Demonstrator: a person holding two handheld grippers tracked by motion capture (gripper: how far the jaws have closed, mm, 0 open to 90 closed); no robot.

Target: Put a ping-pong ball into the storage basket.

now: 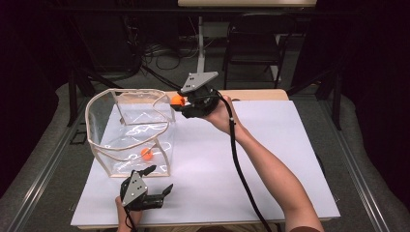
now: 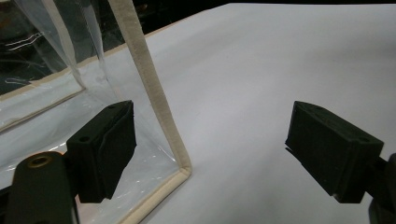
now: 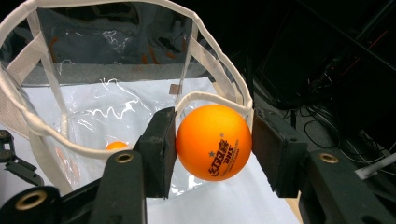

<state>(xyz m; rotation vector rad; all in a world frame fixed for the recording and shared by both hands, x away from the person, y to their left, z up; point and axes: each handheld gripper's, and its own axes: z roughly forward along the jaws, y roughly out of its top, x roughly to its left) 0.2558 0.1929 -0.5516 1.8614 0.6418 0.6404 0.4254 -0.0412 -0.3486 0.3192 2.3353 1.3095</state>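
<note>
- Nearest the lens in the high view, the left gripper (image 1: 159, 182) is held low at the front edge of the table (image 1: 270, 159), its fingers spread open and nothing between them, just in front of the clear bag (image 1: 130, 130).
- Farther back in the same view, the right gripper (image 1: 180, 104) is raised at the bag's far right corner, and an orange ball (image 1: 177, 100) is clamped between its fingers beside the bag's cream-trimmed rim.
- A second orange ball (image 1: 146, 153) is seen lying on the bag's floor, close to its front wall. The bag is stood upright on the white sheet covering the table, its mouth open upward.
- Seen from the left gripper view, the two black fingers (image 2: 105, 149) are parted wide; the bag's front corner seam (image 2: 154, 102) is set between them, closer to the left-hand finger, and is not pressed by either pad. White table surface (image 2: 261, 70) is spread out beyond.
- Seen from the right gripper view, the printed orange ball (image 3: 214, 142) is gripped squarely by both pads (image 3: 161, 149), held against the bag's rim (image 3: 205, 95), level with the open mouth.
- Deeper in that view, the other ball (image 3: 116, 145) is glimpsed through the clear plastic at the bottom of the bag.
</note>
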